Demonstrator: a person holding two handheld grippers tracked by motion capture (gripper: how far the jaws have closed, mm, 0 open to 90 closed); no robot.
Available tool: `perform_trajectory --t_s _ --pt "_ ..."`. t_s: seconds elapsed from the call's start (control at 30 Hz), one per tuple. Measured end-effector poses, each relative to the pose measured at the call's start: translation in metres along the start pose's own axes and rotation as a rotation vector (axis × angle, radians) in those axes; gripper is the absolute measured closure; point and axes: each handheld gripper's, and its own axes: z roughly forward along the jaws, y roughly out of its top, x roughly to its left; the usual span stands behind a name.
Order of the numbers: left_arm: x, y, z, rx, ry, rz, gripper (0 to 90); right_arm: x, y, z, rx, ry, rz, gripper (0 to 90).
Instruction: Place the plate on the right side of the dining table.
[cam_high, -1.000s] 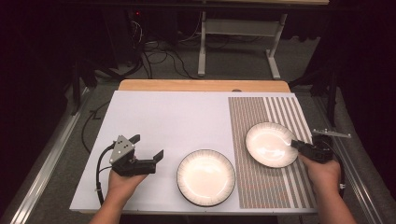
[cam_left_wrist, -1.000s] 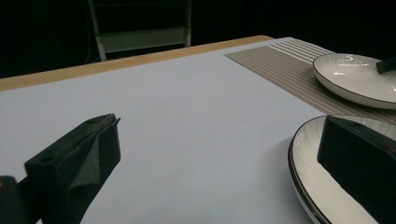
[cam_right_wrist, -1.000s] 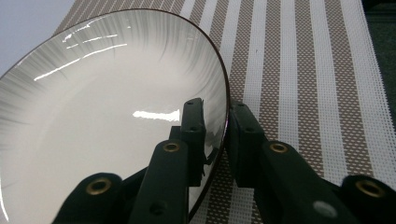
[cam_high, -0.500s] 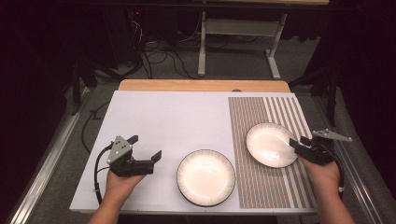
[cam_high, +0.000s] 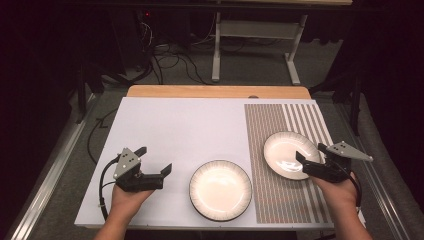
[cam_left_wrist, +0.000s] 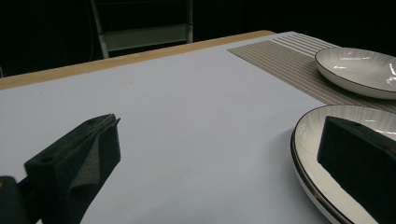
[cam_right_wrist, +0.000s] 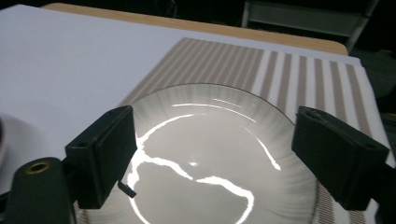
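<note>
Two white plates with dark rims lie on the table. One plate (cam_high: 220, 190) (cam_left_wrist: 336, 114) sits on the white sheet near the front edge. The other plate (cam_high: 284, 152) (cam_left_wrist: 359, 70) (cam_right_wrist: 201, 107) rests on the striped placemat (cam_high: 280, 205) (cam_right_wrist: 224, 60). My right gripper (cam_high: 311, 152) (cam_right_wrist: 215, 144) hovers at that plate's right rim. Its jaws have just been opening and now stand wide, gripping nothing, with the plate below and ahead of them. My left gripper (cam_high: 155, 160) (cam_left_wrist: 224, 149) is open just left of the front plate, holding nothing.
The white sheet (cam_high: 180, 130) covers the table's left and middle, with a wooden edge (cam_high: 215, 91) at the back. Beyond the table are a metal stand (cam_high: 250, 30) and cables on the dark floor.
The right gripper has let go of the plate's right rim, opened its jaws and drawn back a little to the right and up. The left gripper has stayed put.
</note>
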Motion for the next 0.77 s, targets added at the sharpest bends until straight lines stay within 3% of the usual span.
perform_trajectory --t_s 0.23,0.33,0.43,0.53,0.77 --pt "-0.002 0.001 -0.008 -0.027 -0.010 -0.007 0.1 0.041 0.004 -0.011 -0.060 0.099 -0.062 0.7" --pt "-0.003 0.002 -0.011 -0.038 -0.013 -0.014 0.1 0.049 0.003 -0.014 -0.072 0.122 -0.071 0.5" --pt "-0.003 0.003 -0.014 -0.047 -0.013 -0.015 0.2 0.066 0.003 -0.022 -0.094 0.163 -0.089 0.5" --pt "-0.003 0.003 -0.015 -0.052 -0.010 -0.018 0.2 0.074 0.003 -0.025 -0.111 0.184 -0.107 0.5" --pt "-0.001 0.003 -0.018 -0.059 -0.004 -0.026 0.2 0.077 0.002 -0.026 -0.111 0.188 -0.123 0.5"
